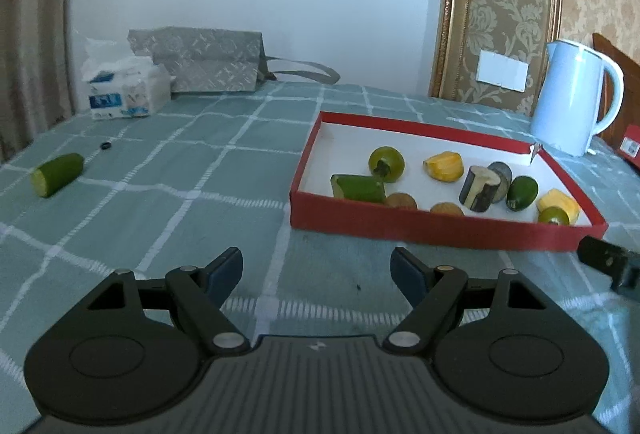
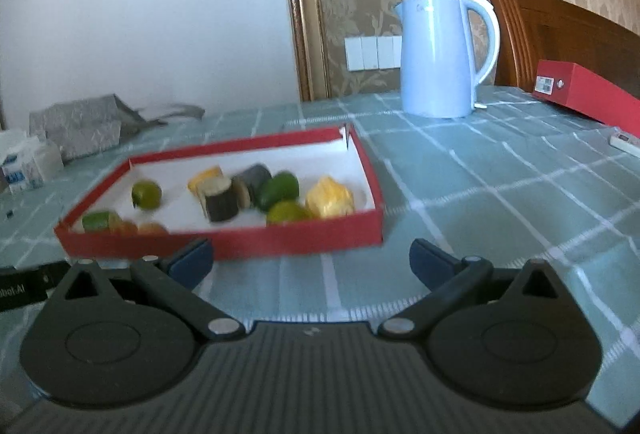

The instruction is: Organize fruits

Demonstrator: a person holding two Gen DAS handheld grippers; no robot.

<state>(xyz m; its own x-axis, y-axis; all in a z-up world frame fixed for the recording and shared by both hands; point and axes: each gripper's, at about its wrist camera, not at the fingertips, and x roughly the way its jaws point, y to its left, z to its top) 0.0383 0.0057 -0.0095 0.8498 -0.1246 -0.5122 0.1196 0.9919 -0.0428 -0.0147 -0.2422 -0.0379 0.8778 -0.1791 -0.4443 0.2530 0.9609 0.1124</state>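
A red box (image 1: pixel 440 228) with a white floor lies on the checked tablecloth and holds several fruit pieces: a green round fruit (image 1: pixel 386 163), a green cut piece (image 1: pixel 358 188), yellow pieces (image 1: pixel 444 164), dark cylinders (image 1: pixel 480 188). The box shows in the right wrist view (image 2: pixel 280 240) too. A green cucumber piece (image 1: pixel 58 174) lies alone on the cloth at far left. My left gripper (image 1: pixel 316 272) is open and empty, short of the box. My right gripper (image 2: pixel 312 262) is open and empty, just in front of the box's near wall.
A pale blue kettle (image 1: pixel 572 98) (image 2: pixel 440 54) stands behind the box. A grey bag (image 1: pixel 208 60) and a tissue pack (image 1: pixel 124 90) sit at the back left. A second red box (image 2: pixel 588 94) lies at far right. A small black object (image 1: pixel 106 145) lies near the cucumber.
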